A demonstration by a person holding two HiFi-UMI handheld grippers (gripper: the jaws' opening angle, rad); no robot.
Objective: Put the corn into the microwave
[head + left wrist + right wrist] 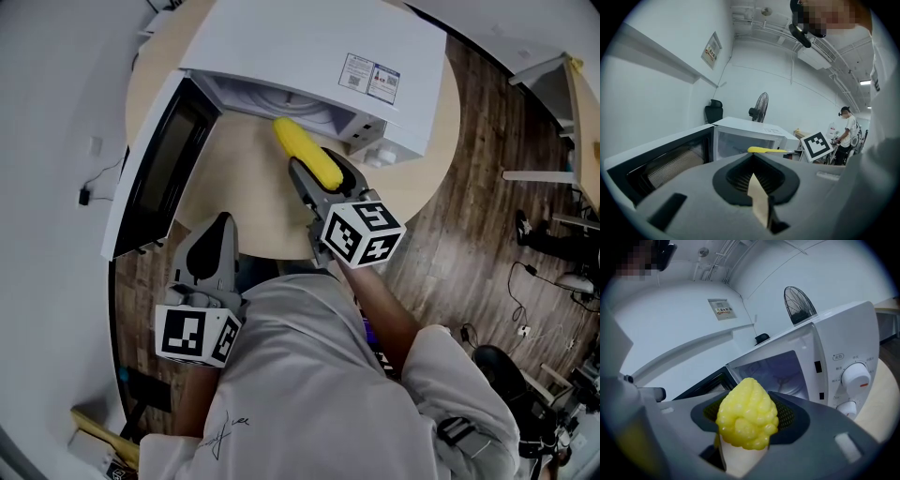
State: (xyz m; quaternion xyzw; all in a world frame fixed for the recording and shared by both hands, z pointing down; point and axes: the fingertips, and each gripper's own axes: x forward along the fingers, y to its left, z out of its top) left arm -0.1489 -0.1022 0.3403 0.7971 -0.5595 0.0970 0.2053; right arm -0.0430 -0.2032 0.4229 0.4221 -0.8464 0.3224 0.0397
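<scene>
Head view steeply downward; both gripper views low, close, facing the shared open microwave (319,47)

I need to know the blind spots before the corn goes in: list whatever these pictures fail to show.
- Microwave cavity floor: head view, its own top covers it; right gripper view, the corn blocks it.
- Corn's rear end: both views, buried in the right gripper.
- Top sticker print: head view, too small.

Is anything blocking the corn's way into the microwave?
Nothing visible does. The door is swung open to the left, and the corn, held by the right gripper, points straight at the open cavity.
</scene>
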